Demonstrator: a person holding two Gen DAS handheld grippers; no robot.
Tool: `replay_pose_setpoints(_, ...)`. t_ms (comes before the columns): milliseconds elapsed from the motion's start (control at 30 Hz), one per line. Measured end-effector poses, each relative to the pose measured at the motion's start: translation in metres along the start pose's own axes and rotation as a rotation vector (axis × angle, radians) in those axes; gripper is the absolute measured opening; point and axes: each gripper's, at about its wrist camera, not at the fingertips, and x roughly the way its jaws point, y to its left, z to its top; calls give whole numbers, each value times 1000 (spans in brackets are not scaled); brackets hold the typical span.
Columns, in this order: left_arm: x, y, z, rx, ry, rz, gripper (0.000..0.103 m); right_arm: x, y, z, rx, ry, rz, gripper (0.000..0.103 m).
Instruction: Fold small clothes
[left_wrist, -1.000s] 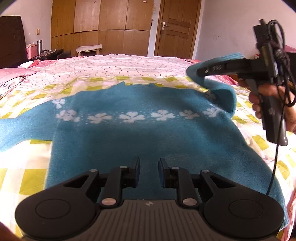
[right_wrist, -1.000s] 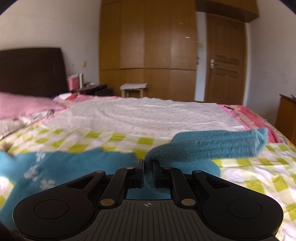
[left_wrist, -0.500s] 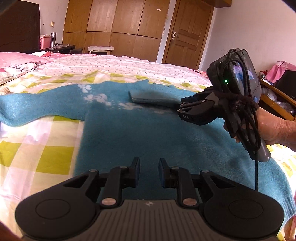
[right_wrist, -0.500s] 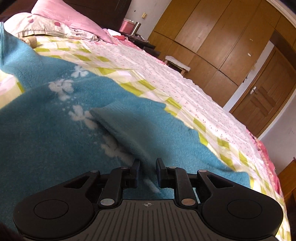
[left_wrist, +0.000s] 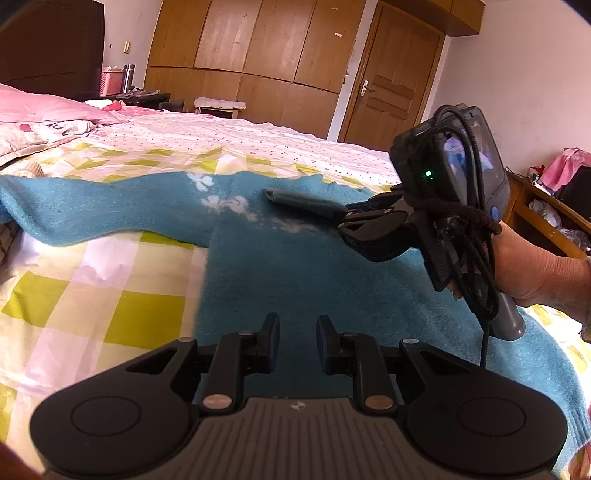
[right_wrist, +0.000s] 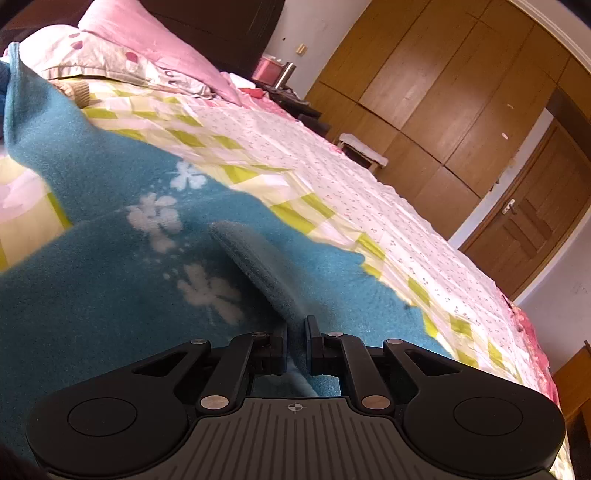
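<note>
Bed (left_wrist: 110, 317); right tongs (right_wrist: 295, 347) clamp sweater sleeve (right_wrist: 258, 266) (grip partly hidden); left tongs (left_wrist: 294, 345) apart.

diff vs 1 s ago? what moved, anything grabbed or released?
The right tongs carried the sleeve from up in the air, off the sweater's right side, down and across onto the teal sweater; the sleeve now lies folded over the chest. They stay closed on it; no release yet. The left tongs stayed open and empty over the hem, and the other sleeve is still spread out.
</note>
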Motion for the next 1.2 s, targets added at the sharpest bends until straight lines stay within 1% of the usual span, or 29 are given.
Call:
replay_pose_setpoints(33, -1, 0, 0, 1, -3, 7, 28, 4, 5, 0, -13, 14, 1, 14)
replay_pose_setpoints(100, -4, 3, 2, -2, -16, 24, 28, 14, 10, -2, -27, 63, 28, 15)
replay_pose_setpoints(167, -6, 9, 5, -19, -29, 48, 28, 10, 11, -4, -21, 42, 19, 16)
replay_pose_setpoints(233, -7, 19, 9, -52, -36, 77, 28, 4, 6, -4, 24, 31, 44, 20)
replay_pose_setpoints(300, -9, 31, 14, -88, -48, 117, 28, -3, 1, -3, 66, 16, 71, 20)
replay_pose_setpoints(433, -17, 56, 27, -152, -80, 202, 28, -21, -3, -1, 103, -29, 99, 21)
replay_pose_setpoints(567, -19, 74, 45, -151, -100, 294, 28, -37, -2, 0, 134, -59, 146, 21)
replay_pose_setpoints(700, -3, 95, 56, -218, -120, 353, 28, -51, 3, 1, 154, -79, 186, 21)
replay_pose_setpoints(800, 16, 104, 55, -272, -142, 426, 29, -61, 5, -2, 155, -93, 205, 21)
replay_pose_setpoints(867, 26, 111, 50, -314, -153, 491, 29, -67, 4, -4, 152, -97, 214, 21)
replay_pose_setpoints(900, 31, 116, 48, -340, -154, 507, 29, -69, 4, -5, 149, -98, 216, 21)
replay_pose_setpoints(1033, 49, 134, 39, -440, -180, 549, 29, -71, 1, -10, 155, -96, 226, 21)
replay_pose_setpoints(1200, 61, 145, 43, -492, -230, 539, 29, -68, 0, -13, 173, -86, 240, 21)
